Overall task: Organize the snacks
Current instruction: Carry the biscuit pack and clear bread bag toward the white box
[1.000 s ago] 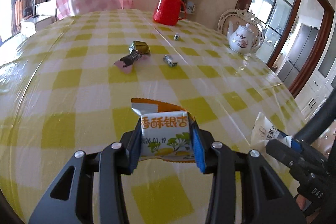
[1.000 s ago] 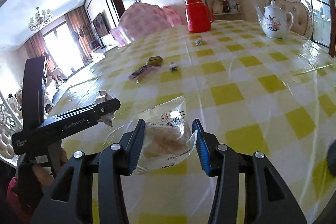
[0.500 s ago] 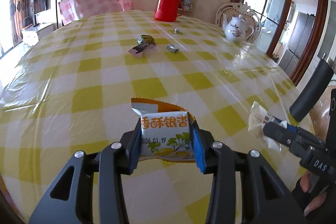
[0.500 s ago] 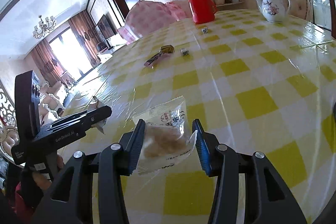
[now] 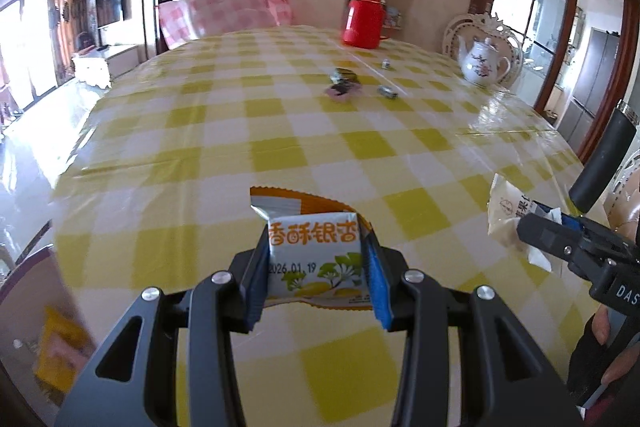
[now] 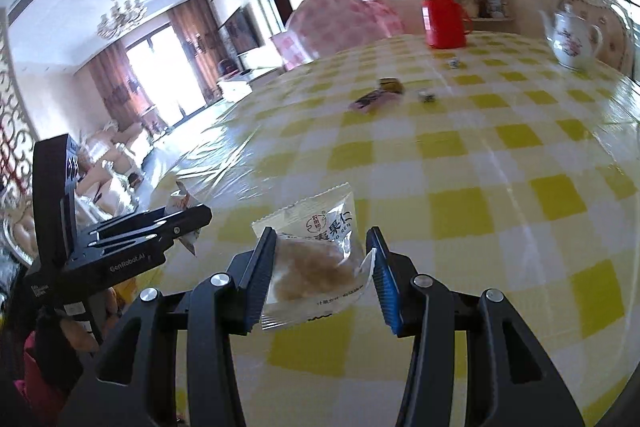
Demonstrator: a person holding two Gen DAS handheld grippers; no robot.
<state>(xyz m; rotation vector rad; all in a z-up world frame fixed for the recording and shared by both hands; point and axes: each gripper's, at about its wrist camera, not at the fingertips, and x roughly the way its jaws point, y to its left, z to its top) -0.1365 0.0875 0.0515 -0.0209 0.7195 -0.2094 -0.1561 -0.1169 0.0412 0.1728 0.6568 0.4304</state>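
My left gripper (image 5: pixel 316 267) is shut on a white and orange snack packet (image 5: pixel 314 259) with green leaves printed on it, held above the near edge of the checked table (image 5: pixel 320 131). My right gripper (image 6: pixel 322 269) is shut on a clear packet with a brown cake (image 6: pixel 316 259) inside. In the left wrist view the right gripper (image 5: pixel 532 231) shows at the right edge with its packet (image 5: pixel 508 223). The left gripper (image 6: pixel 188 223) appears at the left of the right wrist view. Far across the table lie a pink and dark wrapper (image 5: pixel 342 90), a green sweet (image 5: pixel 344 74) and two small sweets (image 5: pixel 387 91).
A red thermos (image 5: pixel 363 17) and a white flowered teapot (image 5: pixel 482 63) stand at the far side. A pink checked cushion (image 5: pixel 224 7) sits behind the table. At the lower left, below the table edge, a box (image 5: pixel 36 291) holds a yellow packet (image 5: pixel 60 351). A hand (image 5: pixel 612 347) grips the right handle.
Both grippers have drawn back towards the near edge of the table with their packets still held. The far snacks look smaller, and the box with the yellow packet has come into view at lower left.
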